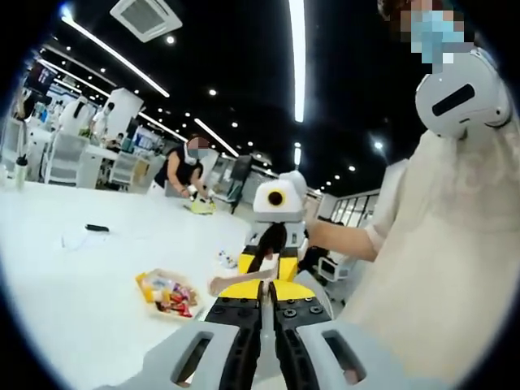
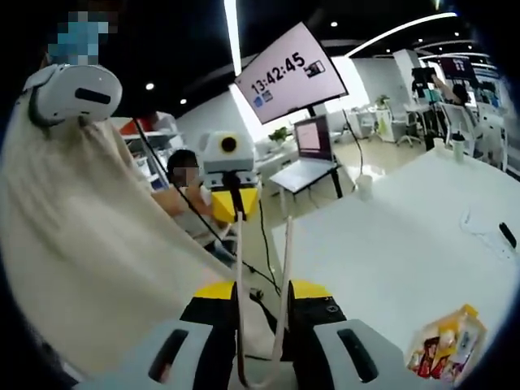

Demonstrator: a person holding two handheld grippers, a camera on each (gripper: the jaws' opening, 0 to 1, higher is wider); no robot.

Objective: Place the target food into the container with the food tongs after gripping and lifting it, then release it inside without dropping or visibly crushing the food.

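The left gripper [image 1: 268, 299] is sitting with its jaws drawn together, nothing between them. The right gripper [image 2: 262, 325] is clamping the food tongs [image 2: 262, 276], whose arms are splaying toward the other gripper. The container [image 2: 445, 345] of wrapped snacks is resting on the white worktop [image 2: 390, 244], apart from both grippers.

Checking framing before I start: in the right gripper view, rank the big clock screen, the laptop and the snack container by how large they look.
1. Clock screen, clearly largest.
2. Snack container, cut by the edge and nearer the camera.
3. Laptop, similar in apparent size, so unsure.
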